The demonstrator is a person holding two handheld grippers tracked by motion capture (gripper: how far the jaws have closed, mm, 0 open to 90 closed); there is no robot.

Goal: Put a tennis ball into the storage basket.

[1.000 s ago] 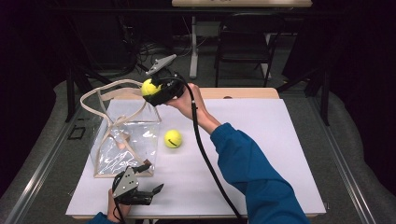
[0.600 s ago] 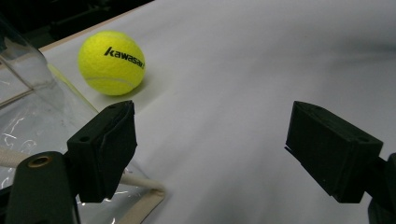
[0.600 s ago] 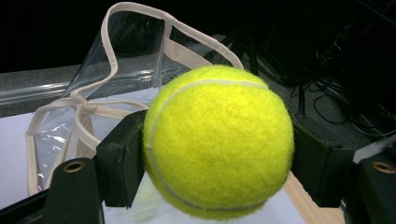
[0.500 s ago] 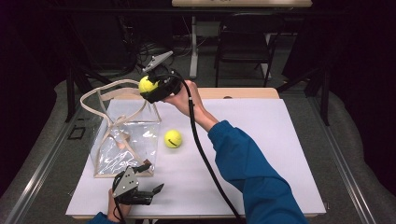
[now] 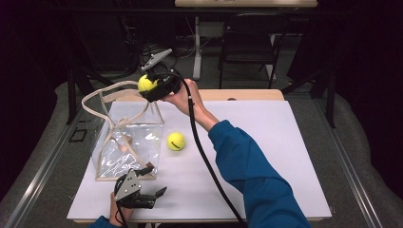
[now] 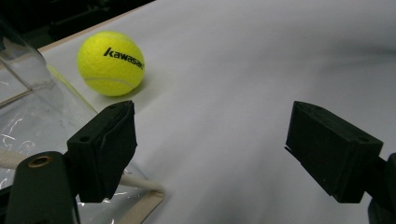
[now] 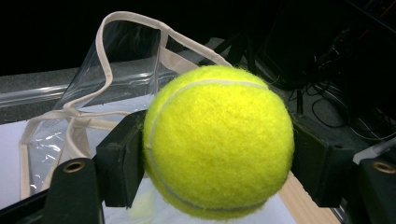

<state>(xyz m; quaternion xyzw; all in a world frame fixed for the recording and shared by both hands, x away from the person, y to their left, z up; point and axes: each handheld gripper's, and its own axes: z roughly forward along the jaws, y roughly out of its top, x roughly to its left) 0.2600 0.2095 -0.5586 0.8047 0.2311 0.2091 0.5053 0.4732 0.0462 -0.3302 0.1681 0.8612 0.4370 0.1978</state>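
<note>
So at this point the right gripper [image 5: 151, 86] was up in the air at the far left side of the table, clamped on a fuzzy yellow tennis ball [image 7: 218, 142], with both black pads pressed against the ball's sides in the right gripper view. It hung just above the far edge of the clear plastic tote bag with beige fabric handles and trim [image 5: 126, 142], which was standing on the white table top [image 5: 266, 142] with its handles looping up loose. A second yellow tennis ball with black Kawasaki lettering [image 5: 176, 141] sat on the table just beside the bag's right side, untouched. The left gripper [image 5: 148, 191] was down at the near edge by the bag's near corner, jaws wide apart with nothing between them; in the left gripper view it looked across the table at that second ball, and one pad sat close over the bag's trim, though I couldn't tell if it was touching. My read is that this was the carry-and-drop step: ball one lifted and lined up near the bag's mouth, not yet inside. The next move probably needed the ball brought over the actual opening, clear of those floppy handles, then the jaws let go. The bag looked flimsy, so the left gripper steadying or spreading the mouth would likely have helped.
</note>
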